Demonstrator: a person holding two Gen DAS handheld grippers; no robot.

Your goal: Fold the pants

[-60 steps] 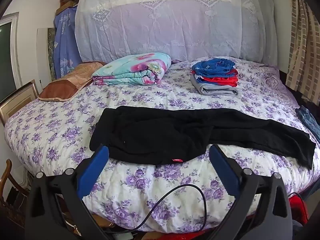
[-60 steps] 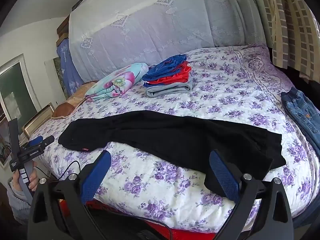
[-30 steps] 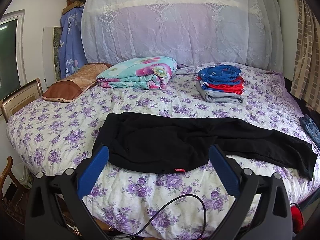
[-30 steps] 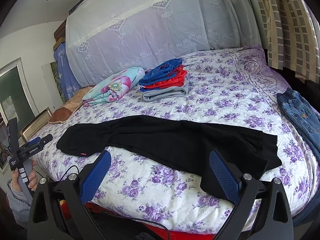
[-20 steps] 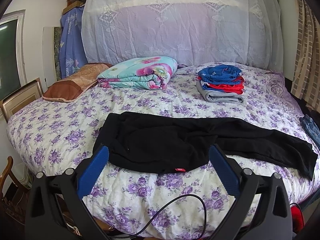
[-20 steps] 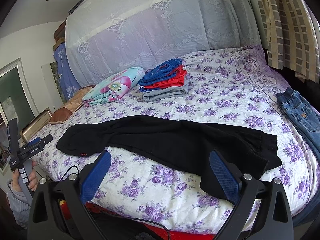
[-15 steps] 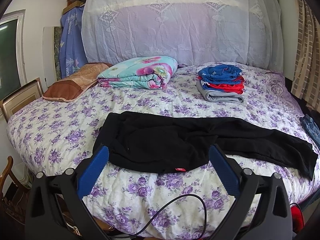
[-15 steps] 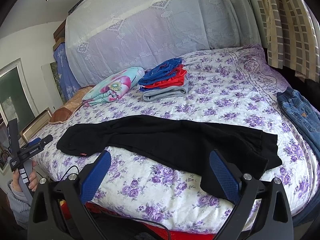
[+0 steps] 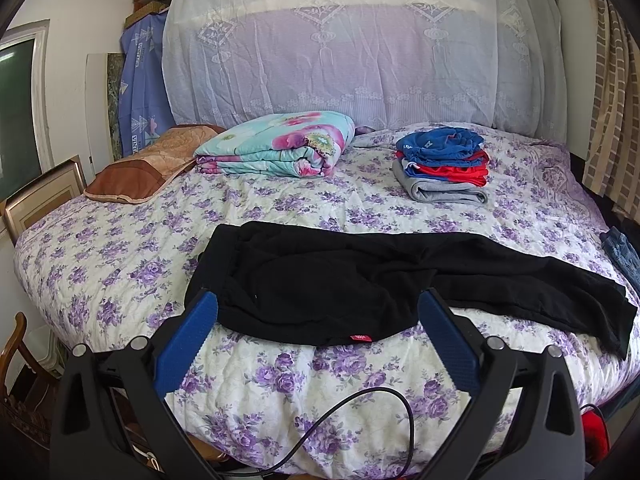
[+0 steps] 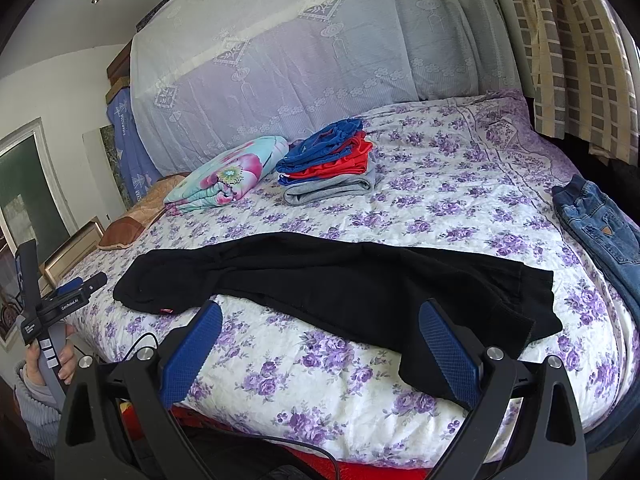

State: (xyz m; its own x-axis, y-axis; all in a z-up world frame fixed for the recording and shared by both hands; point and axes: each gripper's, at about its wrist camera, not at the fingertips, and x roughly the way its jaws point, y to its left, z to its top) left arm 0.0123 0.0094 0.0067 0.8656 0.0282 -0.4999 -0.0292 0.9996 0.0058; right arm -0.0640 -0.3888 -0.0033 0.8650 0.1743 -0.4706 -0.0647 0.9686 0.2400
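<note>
Black pants lie spread across the front of the bed, waist end at the left with a small red label, legs running right. They also show in the right wrist view. My left gripper is open and empty, held off the bed's front edge before the waist end. My right gripper is open and empty, before the leg ends, which hang over the bed's edge. The left gripper shows at the far left of the right wrist view in a hand.
The bed has a purple floral cover. At the back lie a folded floral quilt, a brown pillow and a stack of folded clothes. Blue jeans lie at the right edge. A cable hangs in front.
Both grippers have stayed open and almost still over the last second; two seconds ago both views sat slightly higher. The pants have not moved.
</note>
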